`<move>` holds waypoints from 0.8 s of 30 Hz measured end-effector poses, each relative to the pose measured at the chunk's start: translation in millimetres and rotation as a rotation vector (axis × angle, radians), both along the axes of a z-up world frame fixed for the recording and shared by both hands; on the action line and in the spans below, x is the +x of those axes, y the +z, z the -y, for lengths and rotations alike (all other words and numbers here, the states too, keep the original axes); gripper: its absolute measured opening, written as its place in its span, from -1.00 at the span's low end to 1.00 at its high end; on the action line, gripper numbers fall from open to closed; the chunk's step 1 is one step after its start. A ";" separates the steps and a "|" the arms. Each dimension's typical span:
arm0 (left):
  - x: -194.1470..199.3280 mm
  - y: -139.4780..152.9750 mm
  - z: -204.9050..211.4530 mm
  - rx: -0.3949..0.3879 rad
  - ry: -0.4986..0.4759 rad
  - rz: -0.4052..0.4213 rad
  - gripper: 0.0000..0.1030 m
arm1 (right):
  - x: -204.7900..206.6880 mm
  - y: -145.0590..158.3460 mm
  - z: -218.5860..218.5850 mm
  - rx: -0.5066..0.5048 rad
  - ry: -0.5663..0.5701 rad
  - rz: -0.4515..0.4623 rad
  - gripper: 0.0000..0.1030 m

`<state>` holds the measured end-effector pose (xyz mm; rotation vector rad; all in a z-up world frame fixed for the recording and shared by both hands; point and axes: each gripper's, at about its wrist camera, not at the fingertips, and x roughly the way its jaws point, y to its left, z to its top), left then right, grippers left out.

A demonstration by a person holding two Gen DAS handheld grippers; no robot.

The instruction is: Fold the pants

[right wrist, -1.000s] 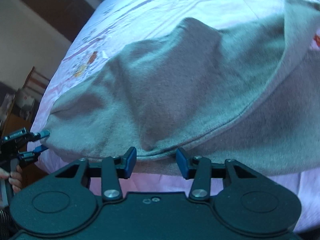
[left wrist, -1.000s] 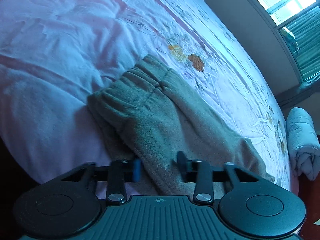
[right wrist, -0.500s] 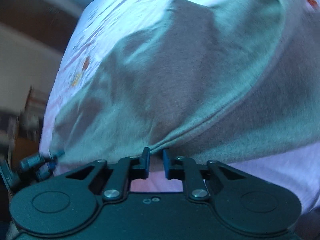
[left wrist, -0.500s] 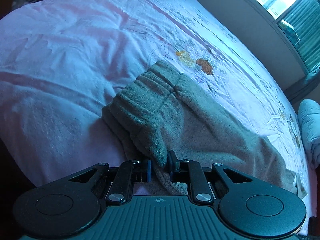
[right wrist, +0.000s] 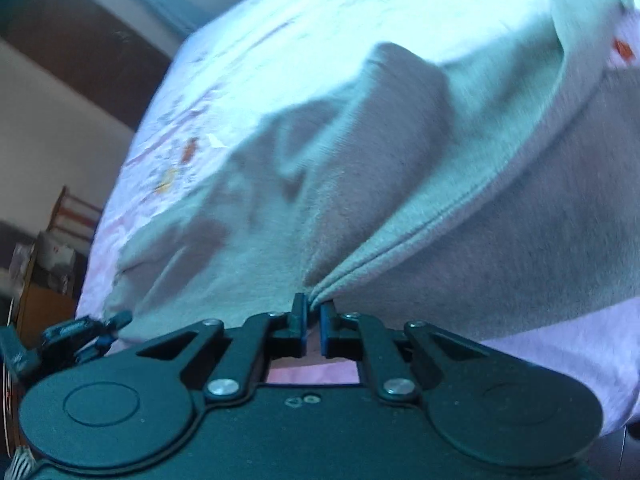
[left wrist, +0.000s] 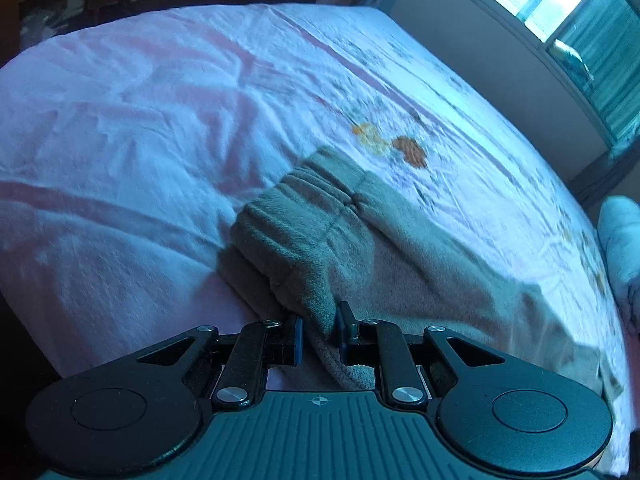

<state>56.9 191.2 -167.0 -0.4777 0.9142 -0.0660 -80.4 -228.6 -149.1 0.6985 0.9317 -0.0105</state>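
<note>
Grey-green fleece pants (left wrist: pixel 328 240) lie on a pink bedspread (left wrist: pixel 120 128), the ribbed waistband toward the bed's near corner and the legs running off to the right. My left gripper (left wrist: pixel 318 326) is shut on a thick bunch of the waistband end, which stands up slightly between the blue pads. In the right wrist view the pants (right wrist: pixel 400 168) fill the frame, one leg folded over the other. My right gripper (right wrist: pixel 314 314) is shut on the thin hemmed edge of the cloth. The left gripper (right wrist: pixel 92 332) shows at the lower left there, at the pants' far end.
The bed's near edge runs just below both grippers. A rolled pale blue blanket (left wrist: pixel 620 240) sits at the bed's right end. A window (left wrist: pixel 580 12) and wall lie beyond the bed. Wooden furniture (right wrist: pixel 44 264) stands to the left in the right wrist view.
Both grippers went from open around the cloth to shut on it. The left closed on the waistband first, the right on the hem after, and the gripped cloth has lifted a little.
</note>
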 end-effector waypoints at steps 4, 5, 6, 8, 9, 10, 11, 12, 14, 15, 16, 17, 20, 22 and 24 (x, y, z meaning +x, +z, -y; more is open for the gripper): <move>3.4 -8.7 5.3 0.027 -0.034 -0.029 -0.68 | -9.1 2.6 -7.6 -0.044 0.043 0.010 -1.00; 1.9 -9.6 7.7 0.035 -0.044 -0.030 -0.68 | -11.1 -2.0 -5.0 -0.057 0.041 0.000 -1.00; 0.3 -10.8 9.4 0.033 -0.051 -0.033 -0.68 | -10.3 -7.6 -2.2 -0.052 0.031 -0.018 -1.00; -2.0 -13.1 8.9 0.027 -0.050 -0.032 -0.68 | -12.3 -15.9 4.3 -0.052 0.013 -0.036 -1.00; -1.8 -14.7 7.5 0.014 -0.046 -0.037 -0.67 | -13.2 -17.0 4.3 -0.059 0.018 -0.040 -1.00; -1.5 -15.5 5.5 0.000 -0.043 -0.041 -0.67 | -12.6 -18.0 2.6 -0.062 0.024 -0.045 -1.00; -2.0 -15.3 3.5 -0.012 -0.037 -0.039 -0.67 | -12.7 -18.2 0.2 -0.066 0.024 -0.048 -1.00; -2.7 -14.8 1.8 -0.023 -0.036 -0.038 -0.67 | -13.0 -18.0 -1.8 -0.073 0.030 -0.047 -1.00; -5.1 -11.9 0.5 -0.028 -0.045 -0.036 -0.66 | -14.1 -18.1 -5.8 -0.098 0.045 -0.046 -1.00; -7.5 -9.0 0.1 -0.026 -0.047 -0.035 -0.62 | -13.8 -19.4 -6.1 -0.102 0.046 -0.050 -0.99; -10.9 -4.4 0.5 -0.019 -0.045 -0.032 -0.56 | -11.4 -21.6 -6.0 -0.096 0.050 -0.061 -0.88; -16.0 2.1 2.4 0.001 -0.046 -0.020 -0.52 | -11.0 -22.6 -4.0 -0.086 0.046 -0.065 -0.81; -34.6 26.5 18.5 0.072 -0.107 0.042 -0.30 | -14.4 -19.1 0.7 -0.071 0.020 -0.043 -0.65; -44.3 40.5 36.9 0.092 -0.169 0.069 -0.14 | -16.3 -14.7 2.8 -0.088 0.022 -0.019 -0.64; -49.8 50.2 62.4 0.089 -0.248 0.083 -0.12 | -20.0 -11.2 8.1 -0.103 0.018 -0.006 -0.63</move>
